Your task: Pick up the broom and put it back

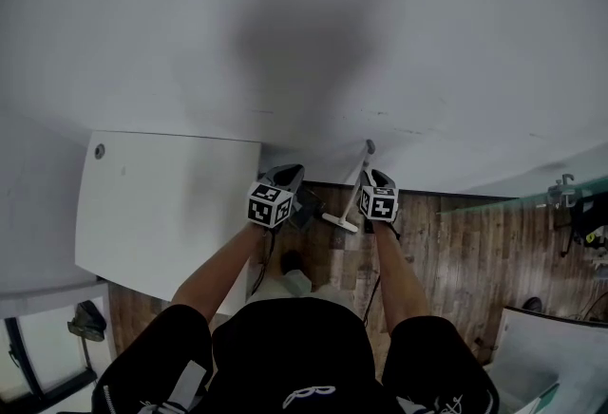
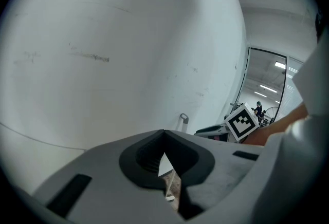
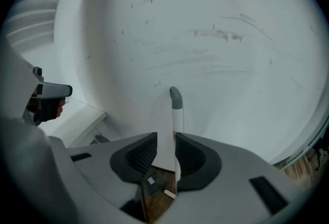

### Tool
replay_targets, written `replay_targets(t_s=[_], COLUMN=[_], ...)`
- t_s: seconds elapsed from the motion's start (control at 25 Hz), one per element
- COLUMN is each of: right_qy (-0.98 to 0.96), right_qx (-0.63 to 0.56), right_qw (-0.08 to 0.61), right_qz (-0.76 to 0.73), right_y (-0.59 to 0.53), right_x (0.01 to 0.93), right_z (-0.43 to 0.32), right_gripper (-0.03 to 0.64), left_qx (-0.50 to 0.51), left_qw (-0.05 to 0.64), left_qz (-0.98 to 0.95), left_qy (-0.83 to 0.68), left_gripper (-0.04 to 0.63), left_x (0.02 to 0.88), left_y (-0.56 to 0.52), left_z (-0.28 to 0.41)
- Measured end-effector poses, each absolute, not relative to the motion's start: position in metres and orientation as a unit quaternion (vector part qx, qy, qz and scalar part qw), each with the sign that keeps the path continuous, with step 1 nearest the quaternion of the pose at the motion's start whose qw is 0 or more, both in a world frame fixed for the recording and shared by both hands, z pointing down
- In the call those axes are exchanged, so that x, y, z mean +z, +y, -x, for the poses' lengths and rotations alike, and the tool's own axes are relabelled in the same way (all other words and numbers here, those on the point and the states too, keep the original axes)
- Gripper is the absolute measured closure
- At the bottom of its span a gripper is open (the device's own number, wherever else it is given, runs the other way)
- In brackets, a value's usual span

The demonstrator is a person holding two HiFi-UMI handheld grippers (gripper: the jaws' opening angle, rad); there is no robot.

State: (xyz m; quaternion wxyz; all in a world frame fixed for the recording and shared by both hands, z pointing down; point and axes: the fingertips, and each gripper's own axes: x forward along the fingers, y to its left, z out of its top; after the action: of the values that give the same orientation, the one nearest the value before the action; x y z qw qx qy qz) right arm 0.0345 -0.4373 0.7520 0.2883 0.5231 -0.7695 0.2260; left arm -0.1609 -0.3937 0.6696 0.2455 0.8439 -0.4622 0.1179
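Observation:
The broom has a white handle [image 3: 175, 115] with a grey cap [image 1: 369, 148], and it stands almost upright close to the white wall. Its pale head [image 1: 340, 221] hangs low over the wooden floor. My right gripper [image 3: 166, 142] is shut on the handle a little below the cap, with the dark pads on either side of it. In the head view the right gripper [image 1: 372, 175] is beside the handle. My left gripper [image 1: 294, 172] is just left of the broom. Its jaws [image 2: 164, 133] meet at the tips with nothing between them. The cap [image 2: 183, 118] also shows in the left gripper view.
A white wall [image 1: 304, 42] fills the view ahead. A white table [image 1: 161, 203] stands at the left against it. Wooden floor [image 1: 456, 251] lies below, with a glass partition [image 1: 532, 186] at the right. A dark object [image 1: 310, 206] sits low between the grippers.

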Motion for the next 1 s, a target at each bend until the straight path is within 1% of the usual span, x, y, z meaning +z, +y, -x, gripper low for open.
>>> replay_targets(t_s=[0.24,0.44,0.76,1.0], right_qy=[-0.797,-0.818,-0.842,-0.856], right_qx=[0.194,0.177,0.163,0.148], right_qw=[0.265,0.24,0.198,0.18], right_qz=[-0.507,-0.492,-0.475,-0.462], right_y=[-0.407,-0.362,-0.274,-0.2], right_x=[0.709,0.674,0.627,0.605], right_z=[-0.042,-0.054,-0.103,-0.143], right_gripper=[0.503,0.538,0.591,0.594], left_qx=[0.113,0.104,0.099,0.086], left_qw=[0.235,0.223,0.216,0.195], left_qz=[-0.84,-0.839,-0.837,-0.843], left_qy=[-0.476,-0.485,-0.492,-0.494], left_gripper=[0.578,0.577,0.578,0.578], left_x=[0.652,0.633,0.62,0.596], left_y=[-0.355,-0.309,-0.22,-0.156], left_z=[0.148,0.126,0.07,0.023])
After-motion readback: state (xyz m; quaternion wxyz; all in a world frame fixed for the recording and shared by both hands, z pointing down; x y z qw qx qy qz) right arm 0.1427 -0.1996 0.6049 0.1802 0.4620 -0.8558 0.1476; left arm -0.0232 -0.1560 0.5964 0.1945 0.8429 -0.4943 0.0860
